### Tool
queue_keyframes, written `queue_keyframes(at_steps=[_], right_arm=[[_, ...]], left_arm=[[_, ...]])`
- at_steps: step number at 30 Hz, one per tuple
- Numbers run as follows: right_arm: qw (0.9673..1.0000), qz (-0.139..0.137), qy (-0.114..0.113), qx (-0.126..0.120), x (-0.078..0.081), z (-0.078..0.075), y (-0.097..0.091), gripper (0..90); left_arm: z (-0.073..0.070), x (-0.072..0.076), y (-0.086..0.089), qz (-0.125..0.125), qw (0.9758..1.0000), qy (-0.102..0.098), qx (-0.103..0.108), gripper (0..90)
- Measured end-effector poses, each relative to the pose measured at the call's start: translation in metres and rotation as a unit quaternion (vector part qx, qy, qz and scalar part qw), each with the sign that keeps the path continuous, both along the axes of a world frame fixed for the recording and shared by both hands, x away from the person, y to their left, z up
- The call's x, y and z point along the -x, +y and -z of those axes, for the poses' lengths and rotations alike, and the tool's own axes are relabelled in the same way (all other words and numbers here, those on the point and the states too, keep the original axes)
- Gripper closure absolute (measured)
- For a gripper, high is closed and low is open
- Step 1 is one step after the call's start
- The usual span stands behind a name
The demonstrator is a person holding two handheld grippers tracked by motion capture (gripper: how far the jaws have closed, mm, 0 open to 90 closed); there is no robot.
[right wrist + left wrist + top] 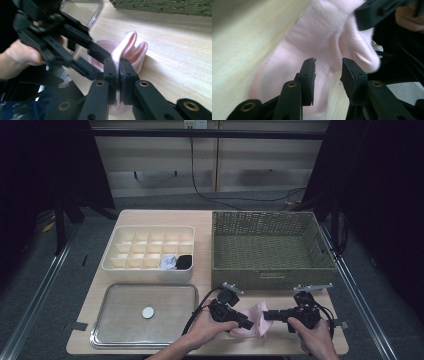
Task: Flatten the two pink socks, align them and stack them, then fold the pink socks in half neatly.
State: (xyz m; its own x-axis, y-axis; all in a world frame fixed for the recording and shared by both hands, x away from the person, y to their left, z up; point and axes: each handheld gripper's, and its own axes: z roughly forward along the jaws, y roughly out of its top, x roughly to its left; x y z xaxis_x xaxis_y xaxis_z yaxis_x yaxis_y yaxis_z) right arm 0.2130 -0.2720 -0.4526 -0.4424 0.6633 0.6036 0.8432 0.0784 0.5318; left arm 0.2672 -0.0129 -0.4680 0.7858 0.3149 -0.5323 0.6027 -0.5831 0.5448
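Inside divided organizer (125,262): two rolled socks (176,262)

the pink sock (322,37) is blurred and cut off by the left gripper view's top edge.

No legible text or labels

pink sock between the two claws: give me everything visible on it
The pink sock is pale, soft knit with a ribbed cuff edge, folded into lobes. It lies on the wooden table at its near edge, in front of the wicker basket. The right claw is shut on a fold of it. The left claw stands open, with the sock just beyond its tips.
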Motion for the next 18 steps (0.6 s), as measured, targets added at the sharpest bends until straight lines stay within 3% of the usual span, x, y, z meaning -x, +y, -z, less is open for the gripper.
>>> queue_keyframes(at_steps=[2,4,5,9,11,15,16,18], right_arm=[[1.0000,0.003,-0.001,-0.001,0.000,0.000,-0.001,85.9],[1.0000,0.004,0.000,0.000,0.000,0.000,-0.001,85.9],[1.0000,0.003,-0.001,0.001,-0.001,0.000,0.000,85.9],[1.0000,0.001,0.000,0.003,-0.002,0.000,0.003,85.9],[1.0000,0.001,0.001,0.003,-0.003,0.001,0.005,85.8],[1.0000,-0.001,-0.003,0.004,-0.003,0.000,0.008,85.8],[1.0000,-0.001,-0.003,0.004,-0.004,0.000,0.008,85.8],[1.0000,-0.002,-0.004,0.003,-0.004,0.000,0.009,85.8]], left_arm=[[-0.006,0.002,0.010,-0.002,1.0000,-0.008,0.003,62.6],[-0.010,0.000,0.021,-0.013,0.9998,-0.015,-0.003,62.4],[-0.011,0.000,0.027,-0.026,0.9995,-0.015,0.004,62.5],[-0.005,-0.004,0.044,-0.038,0.9992,-0.007,-0.005,61.5],[0.000,-0.004,0.050,-0.053,0.9984,-0.018,-0.010,57.9],[0.005,-0.005,0.060,-0.052,0.9983,-0.016,-0.019,53.2],[0.006,-0.005,0.061,-0.054,0.9985,-0.006,-0.008,52.0],[0.008,-0.006,0.060,-0.049,0.9987,-0.005,-0.012,52.1]])
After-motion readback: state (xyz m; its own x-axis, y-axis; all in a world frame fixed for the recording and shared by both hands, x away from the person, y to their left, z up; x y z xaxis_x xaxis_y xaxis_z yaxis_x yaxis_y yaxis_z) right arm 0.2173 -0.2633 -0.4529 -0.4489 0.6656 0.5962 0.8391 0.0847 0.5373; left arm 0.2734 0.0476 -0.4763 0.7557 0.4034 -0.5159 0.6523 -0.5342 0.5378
